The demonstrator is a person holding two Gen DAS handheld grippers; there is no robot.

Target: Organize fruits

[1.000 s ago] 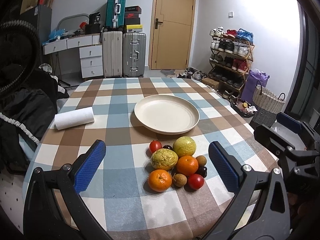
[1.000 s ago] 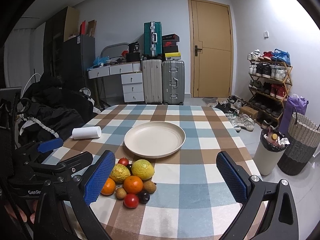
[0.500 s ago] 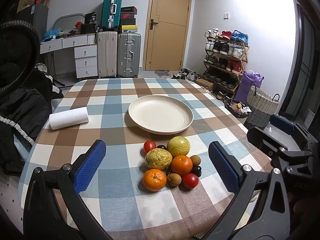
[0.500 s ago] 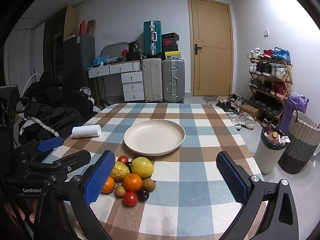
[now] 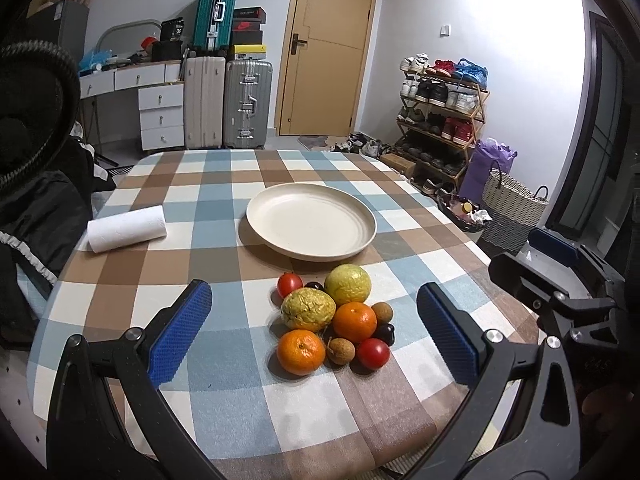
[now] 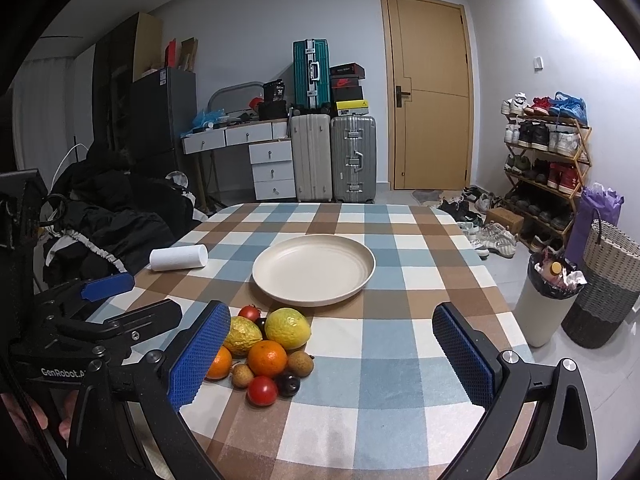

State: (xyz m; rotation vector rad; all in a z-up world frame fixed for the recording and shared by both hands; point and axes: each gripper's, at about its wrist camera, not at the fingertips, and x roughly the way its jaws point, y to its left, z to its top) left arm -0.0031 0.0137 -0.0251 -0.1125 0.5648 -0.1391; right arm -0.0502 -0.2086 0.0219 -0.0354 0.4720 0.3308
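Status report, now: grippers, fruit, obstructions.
Left gripper open, empty. Right gripper open, empty. Fruit pile on tablecloth, plate bare. Nothing blocking.

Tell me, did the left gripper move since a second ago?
Yes. The left gripper drifted left and a bit back: in its view the fixed plate and door slid right and shrank slightly.
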